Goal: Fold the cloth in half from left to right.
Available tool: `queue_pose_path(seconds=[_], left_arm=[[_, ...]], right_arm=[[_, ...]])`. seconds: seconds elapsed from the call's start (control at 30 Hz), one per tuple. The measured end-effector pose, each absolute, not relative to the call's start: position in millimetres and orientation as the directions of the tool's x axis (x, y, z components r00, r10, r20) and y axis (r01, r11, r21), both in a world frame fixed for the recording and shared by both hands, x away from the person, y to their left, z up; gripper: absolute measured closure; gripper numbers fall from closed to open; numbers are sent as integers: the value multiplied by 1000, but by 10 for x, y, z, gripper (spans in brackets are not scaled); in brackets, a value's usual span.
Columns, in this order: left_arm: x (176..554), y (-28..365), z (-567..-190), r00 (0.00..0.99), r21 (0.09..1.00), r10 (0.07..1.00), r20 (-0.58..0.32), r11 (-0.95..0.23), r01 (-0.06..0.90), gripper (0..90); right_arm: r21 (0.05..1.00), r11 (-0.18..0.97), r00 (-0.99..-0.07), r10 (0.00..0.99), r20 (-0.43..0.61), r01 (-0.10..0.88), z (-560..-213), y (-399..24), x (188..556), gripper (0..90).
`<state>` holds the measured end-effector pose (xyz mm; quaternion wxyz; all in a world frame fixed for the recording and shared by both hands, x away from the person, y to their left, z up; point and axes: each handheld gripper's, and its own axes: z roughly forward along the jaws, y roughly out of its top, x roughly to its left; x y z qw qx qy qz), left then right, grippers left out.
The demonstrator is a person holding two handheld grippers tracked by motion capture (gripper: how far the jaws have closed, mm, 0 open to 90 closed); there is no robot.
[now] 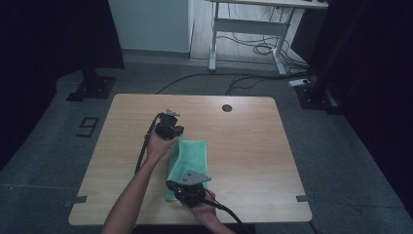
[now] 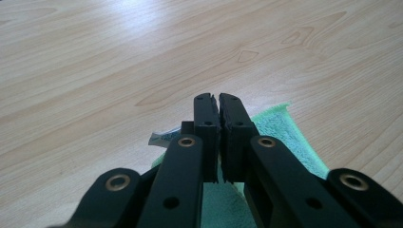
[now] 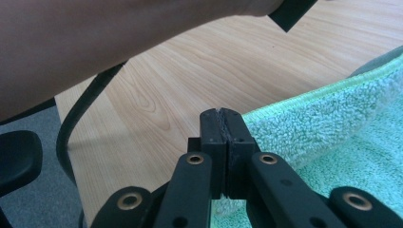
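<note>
A green towel (image 1: pixel 195 156) lies on the wooden table (image 1: pixel 243 126), with its left edge lifted into an upright flap. My left gripper (image 1: pixel 178 131) is shut on the flap's far corner. In the left gripper view the jaws (image 2: pixel 217 97) are pressed together over the towel (image 2: pixel 285 128), and a small white label (image 2: pixel 164 137) sticks out beside them. My right gripper (image 1: pixel 174 187) is shut on the flap's near corner. In the right gripper view the jaws (image 3: pixel 221 111) pinch the towel's hem, and the towel (image 3: pixel 332 118) spreads to the right.
A round dark grommet hole (image 1: pixel 227 107) sits near the table's far edge. The person's left forearm (image 3: pixel 119 42) and a black cable (image 3: pixel 81 114) cross above the table's left edge. A white-legged desk (image 1: pixel 253 24) with floor cables stands beyond the table.
</note>
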<state>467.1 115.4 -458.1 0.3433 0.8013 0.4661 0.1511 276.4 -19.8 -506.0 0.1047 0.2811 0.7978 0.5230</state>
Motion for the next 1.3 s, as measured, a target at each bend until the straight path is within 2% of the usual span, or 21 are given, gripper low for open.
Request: queue_pose_path(seconds=[0.37, 1.3], left_arm=[[4693, 1061, -4636, 527, 683, 846, -79, -339, 647, 867], [4778, 588, -4939, 596, 634, 799, -78, -422, 648, 867]], right_arm=[[907, 257, -800, 586, 128, 333, -5069, -373, 2691, 887], [878, 231, -750, 632, 193, 420, -5287, -744, 2653, 885]])
